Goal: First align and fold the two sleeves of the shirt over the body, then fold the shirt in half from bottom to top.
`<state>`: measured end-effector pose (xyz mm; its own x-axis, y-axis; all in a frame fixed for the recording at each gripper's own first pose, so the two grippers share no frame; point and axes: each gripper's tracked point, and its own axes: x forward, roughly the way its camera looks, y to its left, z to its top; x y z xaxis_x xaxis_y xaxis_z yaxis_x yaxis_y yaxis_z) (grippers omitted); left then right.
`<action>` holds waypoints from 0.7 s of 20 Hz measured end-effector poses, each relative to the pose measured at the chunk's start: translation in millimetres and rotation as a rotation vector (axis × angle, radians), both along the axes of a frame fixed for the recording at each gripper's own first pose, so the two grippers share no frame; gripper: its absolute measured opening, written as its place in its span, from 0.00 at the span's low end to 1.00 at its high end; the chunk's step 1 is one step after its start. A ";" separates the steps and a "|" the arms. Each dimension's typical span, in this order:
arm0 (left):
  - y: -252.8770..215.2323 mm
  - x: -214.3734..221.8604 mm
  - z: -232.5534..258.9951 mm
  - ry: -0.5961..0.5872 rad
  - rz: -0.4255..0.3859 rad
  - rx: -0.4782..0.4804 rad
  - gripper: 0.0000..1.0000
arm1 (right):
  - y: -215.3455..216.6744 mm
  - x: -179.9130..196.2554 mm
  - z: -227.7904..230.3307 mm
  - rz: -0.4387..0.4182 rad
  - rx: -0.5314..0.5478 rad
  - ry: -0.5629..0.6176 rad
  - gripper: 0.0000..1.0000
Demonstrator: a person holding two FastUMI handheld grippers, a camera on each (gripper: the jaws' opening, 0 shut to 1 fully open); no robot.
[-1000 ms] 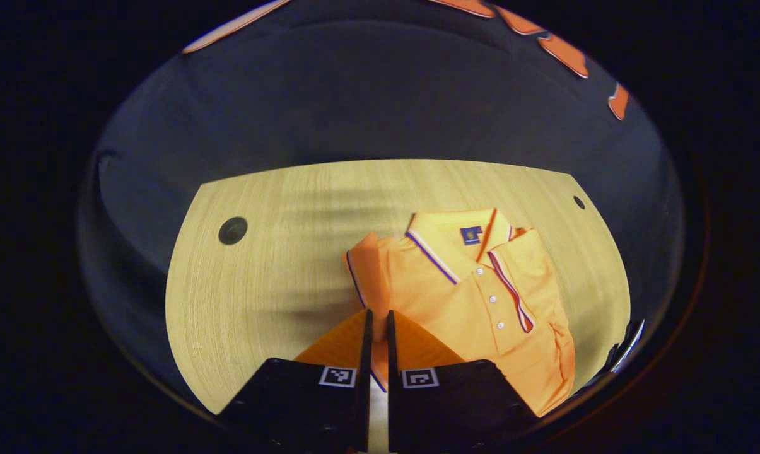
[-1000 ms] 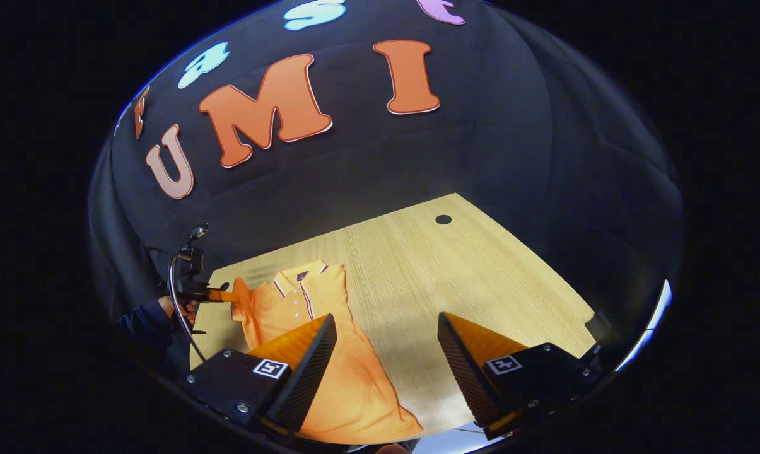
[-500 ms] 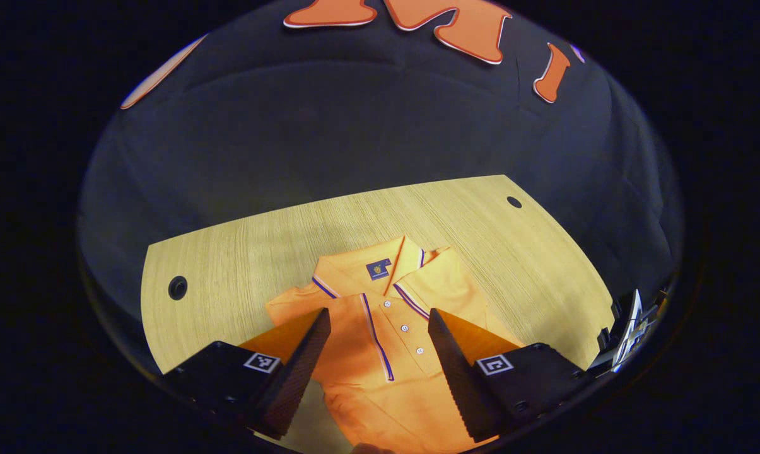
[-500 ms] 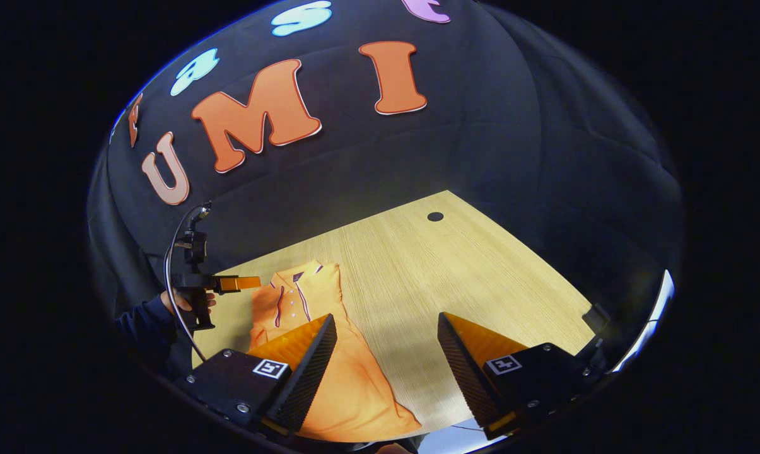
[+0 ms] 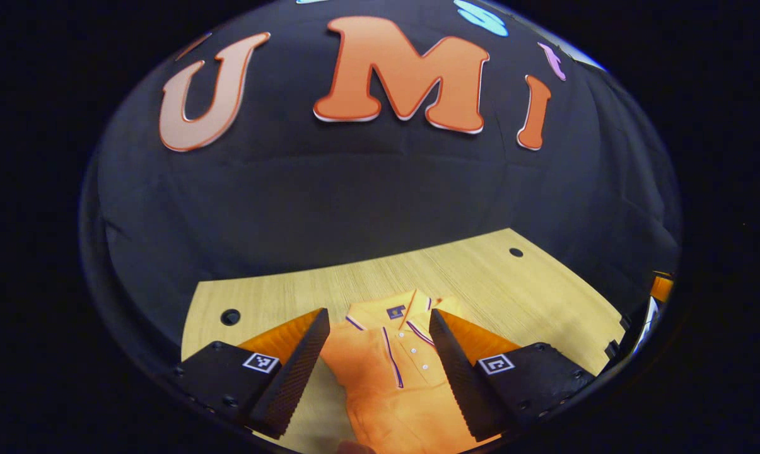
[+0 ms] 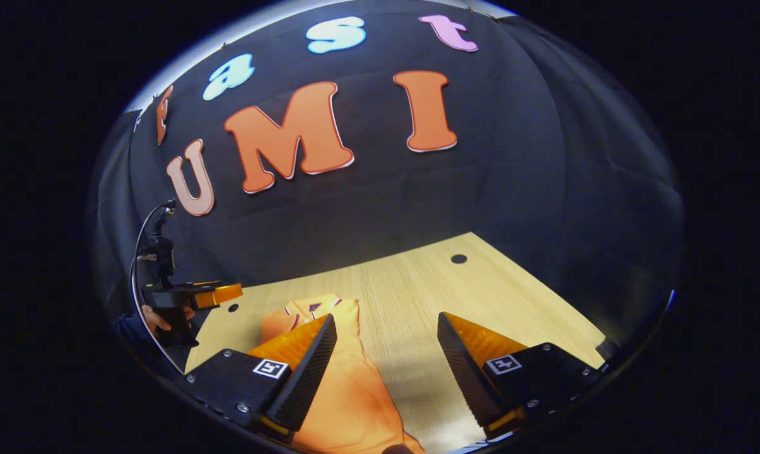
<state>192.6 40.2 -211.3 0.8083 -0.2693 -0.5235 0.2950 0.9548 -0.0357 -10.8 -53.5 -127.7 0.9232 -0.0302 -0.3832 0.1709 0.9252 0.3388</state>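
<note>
Two fingers of the left gripper (image 5: pixel 378 353) stand spread apart with nothing between them, held above the orange short-sleeved polo shirt (image 5: pixel 397 384) with its striped collar. In the left gripper view that shirt lies flat on the pale wooden table (image 5: pixel 543 296), collar toward the booth's black cloth wall (image 5: pixel 367 189), sleeves folded in over the body.

From the right gripper view, the right gripper (image 6: pixel 387 356) is likewise spread wide and empty, the shirt (image 6: pixel 348 397) beneath its left finger. Farther left, a hand (image 6: pixel 156 320) holds the left gripper (image 6: pixel 219 294) above the table edge.
</note>
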 end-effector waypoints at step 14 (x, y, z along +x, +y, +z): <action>57.9 -106.7 116.1 -0.458 0.328 -0.029 0.98 | 42.2 27.4 77.0 0.214 -0.119 -0.366 0.98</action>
